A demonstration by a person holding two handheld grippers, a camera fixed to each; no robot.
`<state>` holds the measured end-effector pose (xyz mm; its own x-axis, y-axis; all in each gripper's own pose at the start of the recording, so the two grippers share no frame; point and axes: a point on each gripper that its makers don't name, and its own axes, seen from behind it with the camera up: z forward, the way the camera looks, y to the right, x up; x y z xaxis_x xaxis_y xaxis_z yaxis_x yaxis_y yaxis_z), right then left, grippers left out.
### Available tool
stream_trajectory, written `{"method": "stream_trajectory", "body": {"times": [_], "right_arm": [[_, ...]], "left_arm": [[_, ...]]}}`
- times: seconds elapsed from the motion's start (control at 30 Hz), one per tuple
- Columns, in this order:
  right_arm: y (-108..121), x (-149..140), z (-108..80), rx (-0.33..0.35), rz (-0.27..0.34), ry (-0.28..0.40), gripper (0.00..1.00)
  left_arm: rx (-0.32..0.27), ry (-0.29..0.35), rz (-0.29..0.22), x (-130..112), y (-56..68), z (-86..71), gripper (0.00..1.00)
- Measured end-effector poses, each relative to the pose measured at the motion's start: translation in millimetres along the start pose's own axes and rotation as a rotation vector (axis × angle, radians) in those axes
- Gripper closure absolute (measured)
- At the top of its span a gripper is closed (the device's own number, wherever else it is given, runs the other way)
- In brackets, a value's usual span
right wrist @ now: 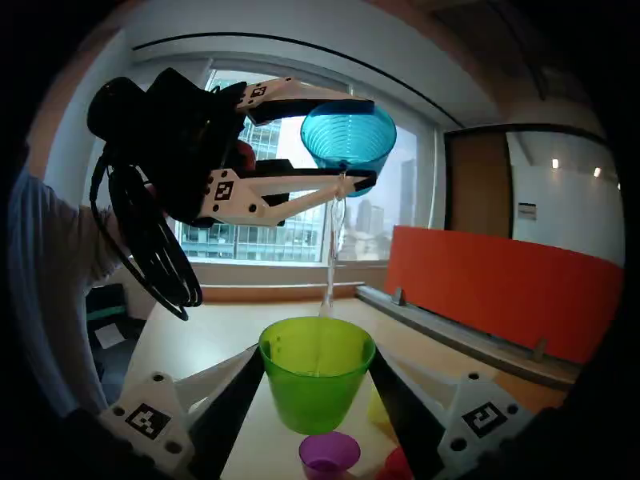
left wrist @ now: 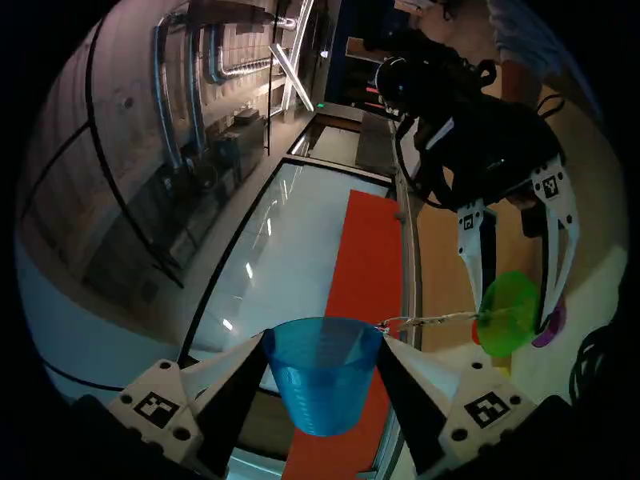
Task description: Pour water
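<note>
My left gripper (left wrist: 324, 372) is shut on a clear blue cup (left wrist: 322, 376), tipped onto its side. From its rim a thin stream of water (left wrist: 428, 320) runs toward a green cup (left wrist: 507, 313). In the right gripper view the blue cup (right wrist: 349, 140) hangs high in the left gripper (right wrist: 352, 144), and the water (right wrist: 330, 256) falls into the green cup (right wrist: 317, 382). My right gripper (right wrist: 317, 384) is shut on that green cup and holds it upright under the stream. The right gripper (left wrist: 520, 312) also appears at the right in the left gripper view.
A purple cup (right wrist: 328, 456) stands on the pale wooden table (right wrist: 208, 336) below the green cup, with a yellow cup (right wrist: 378, 410) and a red cup (right wrist: 398, 464) beside it. An orange partition (right wrist: 512, 288) lines the table's right edge. A person's sleeve (right wrist: 48, 272) is at left.
</note>
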<state>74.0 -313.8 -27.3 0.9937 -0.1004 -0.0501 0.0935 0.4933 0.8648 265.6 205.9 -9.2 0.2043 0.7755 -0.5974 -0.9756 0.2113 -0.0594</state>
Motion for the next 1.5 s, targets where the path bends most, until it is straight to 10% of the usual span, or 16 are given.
{"method": "stream_trajectory", "body": {"times": [1.5], "right_arm": [[-1, 2, 2.0, -0.001, 0.0, 0.01, 0.09]], "left_arm": [[0.009, 0.006, 0.226, 18, -12.3, -1.7, 0.12]]}}
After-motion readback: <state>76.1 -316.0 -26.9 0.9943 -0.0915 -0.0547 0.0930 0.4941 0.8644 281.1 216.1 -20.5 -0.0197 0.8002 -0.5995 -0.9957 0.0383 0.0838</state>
